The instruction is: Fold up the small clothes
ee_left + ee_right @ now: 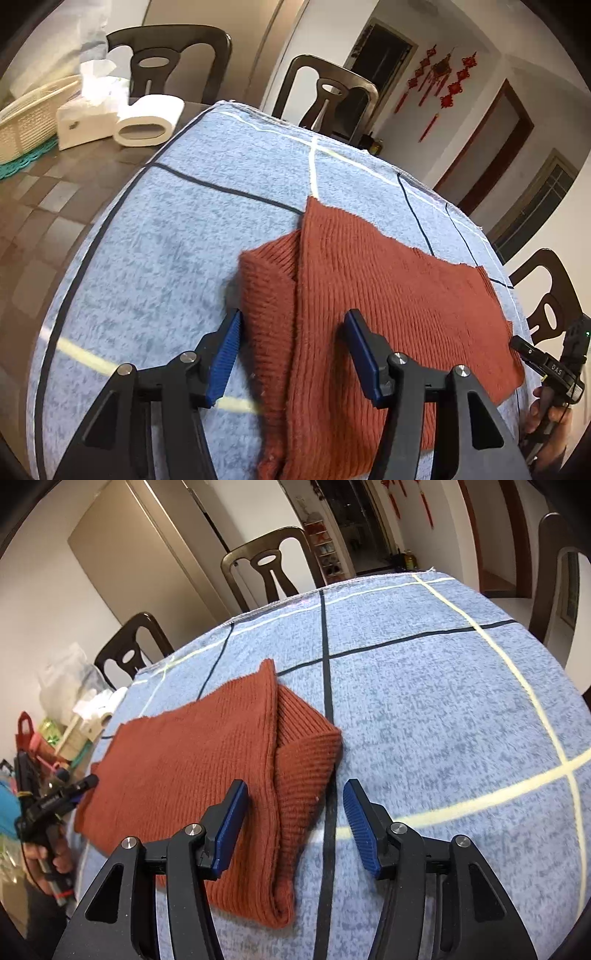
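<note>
A rust-red ribbed knit garment [369, 295] lies partly folded on a blue checked cloth [166, 240]; it also shows in the right wrist view [207, 760] on the same cloth [443, 709]. My left gripper [291, 339] is open, hovering over the garment's left folded edge. My right gripper [295, 812] is open, straddling the garment's right folded edge, where a sleeve is tucked. The right gripper shows at the left view's right edge [546, 365], and the left gripper at the right view's left edge [55, 801]. Neither holds anything.
A toilet roll [147, 122], tissue pack [85, 122] and cream basket [29, 114] sit on the dark table at the far left. Dark chairs [328, 92] stand around the table. Bags and clutter [55, 716] lie at the left in the right wrist view.
</note>
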Tool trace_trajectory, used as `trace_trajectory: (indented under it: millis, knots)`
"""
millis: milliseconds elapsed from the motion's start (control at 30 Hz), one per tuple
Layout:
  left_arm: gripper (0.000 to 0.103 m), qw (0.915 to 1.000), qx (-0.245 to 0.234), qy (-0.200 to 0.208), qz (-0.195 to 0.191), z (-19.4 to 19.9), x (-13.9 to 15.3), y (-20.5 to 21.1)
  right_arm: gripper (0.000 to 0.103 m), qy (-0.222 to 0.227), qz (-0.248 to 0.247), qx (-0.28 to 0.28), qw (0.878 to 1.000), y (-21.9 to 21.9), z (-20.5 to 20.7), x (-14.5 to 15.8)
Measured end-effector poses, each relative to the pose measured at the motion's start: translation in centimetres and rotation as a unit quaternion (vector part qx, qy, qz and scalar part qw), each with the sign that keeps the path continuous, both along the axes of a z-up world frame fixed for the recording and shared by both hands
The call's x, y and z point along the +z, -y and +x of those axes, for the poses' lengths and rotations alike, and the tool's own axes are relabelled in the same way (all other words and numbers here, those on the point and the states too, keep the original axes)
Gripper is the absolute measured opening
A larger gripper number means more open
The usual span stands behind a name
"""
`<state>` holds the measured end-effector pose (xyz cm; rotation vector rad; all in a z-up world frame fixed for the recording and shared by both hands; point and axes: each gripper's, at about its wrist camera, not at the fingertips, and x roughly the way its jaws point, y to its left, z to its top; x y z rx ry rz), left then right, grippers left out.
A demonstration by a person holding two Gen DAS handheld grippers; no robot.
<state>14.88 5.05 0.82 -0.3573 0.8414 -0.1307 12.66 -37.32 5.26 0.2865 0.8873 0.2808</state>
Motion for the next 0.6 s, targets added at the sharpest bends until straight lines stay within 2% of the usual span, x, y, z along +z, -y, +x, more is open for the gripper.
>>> trace_trajectory:
  millis: [100, 200, 367, 467, 533, 600]
  knots:
    - [0.059, 0.9999, -0.006, 0.000, -0.010, 0.1, 0.1, 0.3, 0.055, -0.004, 0.021, 0.008, 1.000, 0.1, 0.5, 0.0]
    - [0.059, 0.9990, -0.033, 0.000, -0.029, -0.7, 0.3, 1.1, 0.055, -0.014, 0.049, 0.032, 0.998, -0.4, 0.3, -0.1]
    - [0.058, 0.9995, -0.030, 0.001, -0.012, -0.4, 0.2, 1.4, 0.055, -0.011, 0.057, 0.038, 0.998, -0.6, 0.8, -0.4]
    - [0.046, 0.9997, -0.019, -0.003, 0.014, -0.1, 0.4, 1.9, 0.053, -0.013, 0.045, 0.036, 0.998, -1.2, 1.2, -0.3]
    - [0.038, 0.9995, -0.016, -0.006, 0.027, -0.2, 0.4, 2.2, 0.028, -0.012, 0.026, 0.040, 0.999, -1.9, 1.2, -0.3]
    - [0.026, 0.9995, -0.016, -0.008, 0.026, -0.2, 0.5, 2.2, 0.023, -0.015, 0.023, 0.041, 0.999, -2.2, 1.3, -0.4]
